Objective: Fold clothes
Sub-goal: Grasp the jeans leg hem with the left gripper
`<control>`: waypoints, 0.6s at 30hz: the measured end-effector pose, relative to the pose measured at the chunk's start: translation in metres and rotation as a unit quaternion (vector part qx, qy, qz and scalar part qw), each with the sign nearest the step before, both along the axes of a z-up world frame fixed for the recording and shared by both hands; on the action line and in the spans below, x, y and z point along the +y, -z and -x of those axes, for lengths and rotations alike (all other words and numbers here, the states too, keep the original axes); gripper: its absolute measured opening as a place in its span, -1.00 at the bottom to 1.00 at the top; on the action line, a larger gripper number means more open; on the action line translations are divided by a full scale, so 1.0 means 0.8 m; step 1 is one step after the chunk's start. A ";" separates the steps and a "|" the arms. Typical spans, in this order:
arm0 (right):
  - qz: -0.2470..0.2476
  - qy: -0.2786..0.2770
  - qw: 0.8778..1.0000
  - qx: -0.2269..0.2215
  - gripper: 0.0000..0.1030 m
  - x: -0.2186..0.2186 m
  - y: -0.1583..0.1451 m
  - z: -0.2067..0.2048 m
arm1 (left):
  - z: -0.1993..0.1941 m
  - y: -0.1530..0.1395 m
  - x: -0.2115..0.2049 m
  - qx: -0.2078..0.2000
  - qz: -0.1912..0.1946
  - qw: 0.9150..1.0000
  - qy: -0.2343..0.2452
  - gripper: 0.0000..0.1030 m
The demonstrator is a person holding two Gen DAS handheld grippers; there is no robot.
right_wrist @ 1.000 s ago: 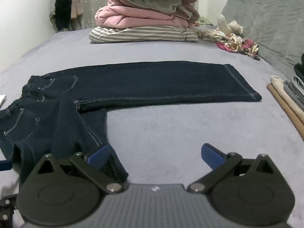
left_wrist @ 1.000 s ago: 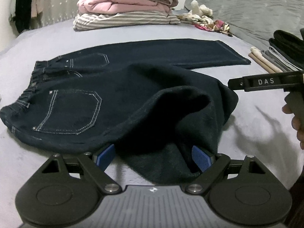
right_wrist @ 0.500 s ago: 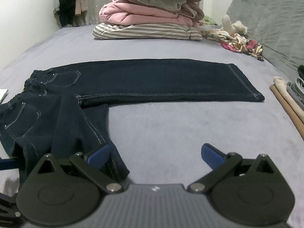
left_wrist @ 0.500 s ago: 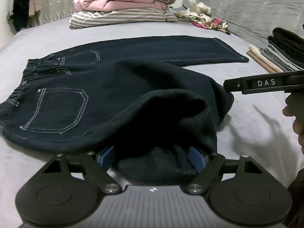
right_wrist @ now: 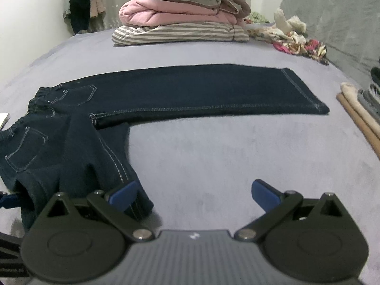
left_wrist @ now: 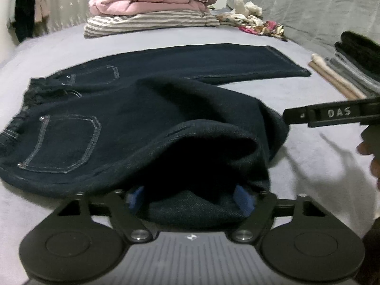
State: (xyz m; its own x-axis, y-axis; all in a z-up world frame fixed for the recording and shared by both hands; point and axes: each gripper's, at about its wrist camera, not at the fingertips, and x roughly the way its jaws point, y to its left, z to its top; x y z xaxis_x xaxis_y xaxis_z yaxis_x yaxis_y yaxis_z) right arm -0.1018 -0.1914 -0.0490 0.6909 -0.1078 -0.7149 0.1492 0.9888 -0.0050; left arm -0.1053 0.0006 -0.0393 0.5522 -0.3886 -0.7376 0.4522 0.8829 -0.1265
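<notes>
Dark blue jeans (left_wrist: pixel 166 118) lie on the grey bed (left_wrist: pixel 308 166), back pockets up and waistband to the left. The far leg (right_wrist: pixel 201 90) lies flat and straight, pointing right. The near leg is folded back on itself, and its bunched end sits between the blue pads of my left gripper (left_wrist: pixel 188 197). Those jaws are closing with the cloth between them. My right gripper (right_wrist: pixel 193 192) stands open over bare sheet with nothing between its fingers; its left pad (right_wrist: pixel 123 193) is beside the near leg's edge. One black finger (left_wrist: pixel 327 115) of it shows in the left wrist view.
A stack of folded clothes (right_wrist: pixel 185 11) sits at the far end of the bed. A plush toy and patterned cloth (right_wrist: pixel 299 45) lie to its right. Folded items (left_wrist: pixel 351 68) line the right edge, under a grey pillow (left_wrist: pixel 308 4). A hand (left_wrist: pixel 372 159) shows at right.
My left gripper's pads have drawn closer together around the end of the near leg, and the cloth now bulges higher over them. My right gripper has hardly moved.
</notes>
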 end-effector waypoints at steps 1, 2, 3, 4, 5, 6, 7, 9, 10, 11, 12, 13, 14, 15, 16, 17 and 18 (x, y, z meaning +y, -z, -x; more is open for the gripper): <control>-0.005 0.002 1.000 0.002 1.00 -0.002 0.001 0.000 | 0.000 -0.001 0.001 0.005 0.008 1.000 0.002 0.01; -0.008 0.005 1.000 0.003 1.00 -0.003 0.002 0.000 | 0.000 -0.003 0.000 0.005 0.011 1.000 0.004 -0.05; -0.009 0.007 1.000 0.004 1.00 -0.004 0.002 0.001 | 0.002 -0.004 -0.002 0.002 0.009 1.000 0.008 -0.16; -0.008 0.009 1.000 0.005 1.00 -0.006 0.002 0.002 | 0.004 -0.005 -0.003 -0.002 0.008 1.000 0.011 -0.24; -0.008 0.010 1.000 0.006 1.00 -0.006 0.003 0.002 | 0.006 -0.006 -0.005 -0.007 0.007 1.000 0.015 -0.29; -0.008 0.010 1.000 0.007 1.00 -0.006 0.003 0.003 | 0.009 -0.007 -0.007 -0.011 0.006 1.000 0.018 -0.40; -0.009 0.011 1.000 0.009 1.00 -0.007 0.004 0.003 | 0.010 -0.008 -0.008 -0.013 0.008 1.000 0.022 -0.57; -0.012 0.011 1.000 0.011 1.00 -0.009 0.005 0.004 | 0.010 -0.010 -0.009 -0.011 0.016 0.999 0.029 -0.74; -0.014 0.012 1.000 0.012 1.00 -0.009 0.006 0.004 | 0.010 -0.011 -0.010 -0.011 0.016 0.999 0.029 -0.74; -0.014 0.012 1.000 0.012 1.00 -0.010 0.006 0.004 | 0.010 -0.011 -0.010 -0.011 0.015 0.999 0.029 -0.75; -0.015 0.013 1.000 0.013 1.00 -0.011 0.006 0.004 | 0.010 -0.011 -0.011 -0.012 0.014 0.999 0.030 -0.75; -0.016 0.013 1.000 0.014 1.00 -0.012 0.007 0.005 | 0.009 -0.010 -0.013 -0.014 0.012 0.999 0.030 -0.74; -0.017 0.014 1.000 0.014 1.00 -0.012 0.007 0.005 | 0.010 -0.010 -0.015 -0.015 0.008 0.999 0.031 -0.74; -0.017 0.014 1.000 0.015 1.00 -0.012 0.007 0.005 | 0.010 -0.009 -0.017 -0.018 0.004 0.999 0.032 -0.72; -0.017 0.014 1.000 0.015 1.00 -0.012 0.008 0.006 | 0.011 -0.008 -0.019 -0.022 -0.002 0.999 0.034 -0.70; -0.017 0.014 1.000 0.016 1.00 -0.012 0.008 0.006 | 0.012 -0.007 -0.022 -0.026 -0.008 0.999 0.036 -0.69; -0.016 0.014 1.000 0.016 1.00 -0.012 0.008 0.006 | 0.013 -0.007 -0.024 -0.029 -0.013 0.999 0.037 -0.69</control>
State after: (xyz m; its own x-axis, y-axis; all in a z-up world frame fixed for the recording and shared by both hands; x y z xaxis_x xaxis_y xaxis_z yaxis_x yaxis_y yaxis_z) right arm -0.1067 -0.2012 -0.0554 0.6649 -0.1031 -0.7398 0.1763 0.9841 0.0213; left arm -0.1159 -0.0185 -0.0336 0.5657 -0.4109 -0.7150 0.5219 0.8497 -0.0754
